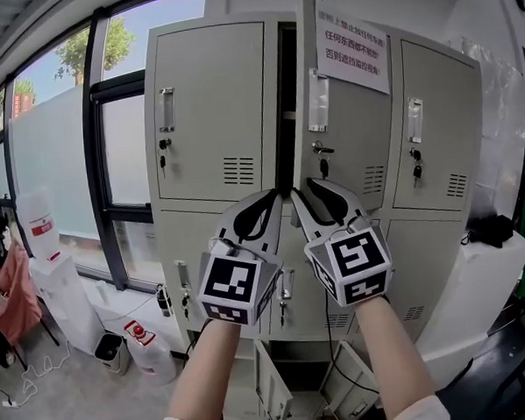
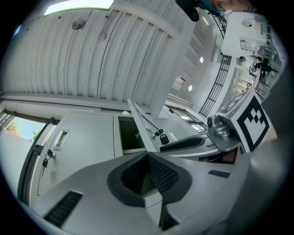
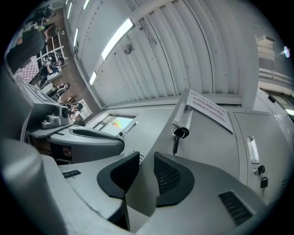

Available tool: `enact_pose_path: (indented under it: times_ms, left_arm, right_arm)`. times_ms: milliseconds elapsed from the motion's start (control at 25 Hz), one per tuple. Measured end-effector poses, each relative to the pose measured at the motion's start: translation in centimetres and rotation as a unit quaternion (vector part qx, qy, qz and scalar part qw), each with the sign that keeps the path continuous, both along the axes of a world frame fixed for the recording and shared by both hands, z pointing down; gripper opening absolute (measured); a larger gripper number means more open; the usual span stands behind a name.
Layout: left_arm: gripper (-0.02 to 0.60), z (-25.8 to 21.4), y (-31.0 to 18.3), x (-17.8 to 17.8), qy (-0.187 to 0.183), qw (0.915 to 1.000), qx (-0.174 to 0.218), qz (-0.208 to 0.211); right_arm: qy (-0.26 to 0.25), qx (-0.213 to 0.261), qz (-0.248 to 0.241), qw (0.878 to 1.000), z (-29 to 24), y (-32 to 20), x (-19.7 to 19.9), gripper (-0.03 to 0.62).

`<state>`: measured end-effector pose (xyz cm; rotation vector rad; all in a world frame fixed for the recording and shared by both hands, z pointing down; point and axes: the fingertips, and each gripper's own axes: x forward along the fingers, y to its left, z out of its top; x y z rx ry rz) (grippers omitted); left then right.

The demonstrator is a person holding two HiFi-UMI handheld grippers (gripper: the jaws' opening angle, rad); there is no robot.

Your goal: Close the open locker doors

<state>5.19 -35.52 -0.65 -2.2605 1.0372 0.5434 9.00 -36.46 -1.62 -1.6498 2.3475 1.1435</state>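
Locker door (image 1: 355, 130) ajar; left gripper (image 1: 264, 200) and right gripper (image 1: 307, 192) tilt upward beneath.

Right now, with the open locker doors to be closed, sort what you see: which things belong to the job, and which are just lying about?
Belongs to the job:
- ajar upper door
- open bottom doors
- left gripper
- right gripper

Just lying about:
- water dispenser
- small bin
- white jug
- black bag
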Motion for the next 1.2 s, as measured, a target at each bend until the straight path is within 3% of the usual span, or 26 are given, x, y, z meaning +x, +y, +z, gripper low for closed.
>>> enact_pose_path:
  times_ms: [640,1200]
  left_arm:
    - [0.020,0.2,-5.4,-0.6,-0.005,0.9999,0.003,0.009]
    - [0.020,0.6,-8.2,-0.2,-0.016,0.9996,-0.001,0.022]
  right_arm:
    - [-0.018,-0.035,0.039,0.998,0.9,-8.9,0.2,0.103]
    - [0.007,-0.036,0.081,0.996,0.7,-12.8,0.6,0.088]
